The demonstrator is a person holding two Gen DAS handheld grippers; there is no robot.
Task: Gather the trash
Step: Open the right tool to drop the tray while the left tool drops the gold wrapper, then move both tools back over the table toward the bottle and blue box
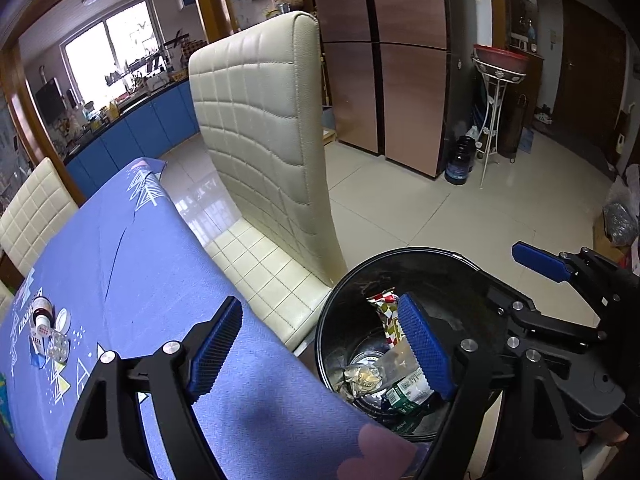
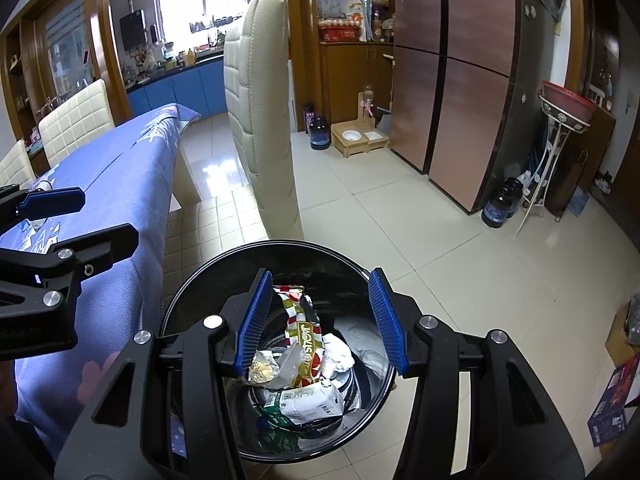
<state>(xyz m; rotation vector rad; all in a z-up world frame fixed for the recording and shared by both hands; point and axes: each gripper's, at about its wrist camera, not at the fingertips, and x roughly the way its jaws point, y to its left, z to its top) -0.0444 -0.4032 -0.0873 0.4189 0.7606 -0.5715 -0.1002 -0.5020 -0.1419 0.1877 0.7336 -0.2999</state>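
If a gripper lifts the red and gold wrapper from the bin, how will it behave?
The red and gold wrapper looks creased and thin, so probably floppy and light. Its glossy surface may slip between pads.

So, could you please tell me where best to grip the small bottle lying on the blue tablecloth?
Grip the bottle across its round body, not the cap end, probably from above: it seems to lie on its side on the tablecloth, crowded by a small white lid and packets, so sideways approach looks blocked.

Home dining room, table [image 1: 132, 264], fridge [image 1: 384, 60], kitchen counter [image 1: 132, 120]
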